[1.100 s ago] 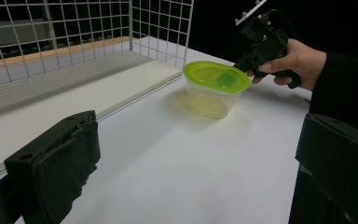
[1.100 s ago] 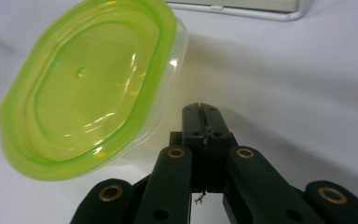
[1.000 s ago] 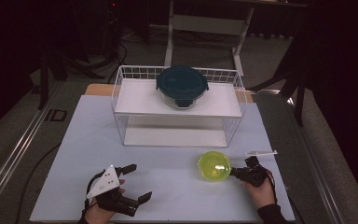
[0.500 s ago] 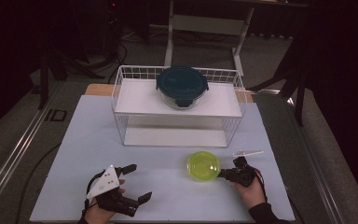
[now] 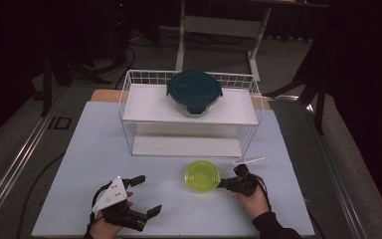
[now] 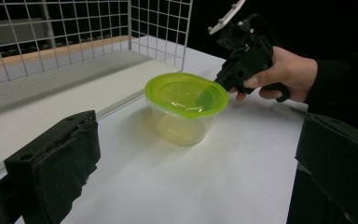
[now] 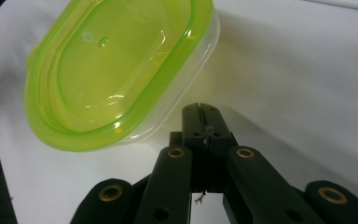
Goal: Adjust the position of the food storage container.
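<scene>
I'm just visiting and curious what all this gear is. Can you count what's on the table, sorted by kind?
Food tubs with lids: 2, a green-lidded tub on the table and a dark-lidded tub on the rack.
Wire racks: 1, the white rack.
Hand-held grippers: 2, the left gripper open, the right gripper shut beside the green-lidded tub.
Total: 5.

Green-lidded container (image 7: 116,70) cut off at the top edge, its clear base largely hidden under the lid
</scene>
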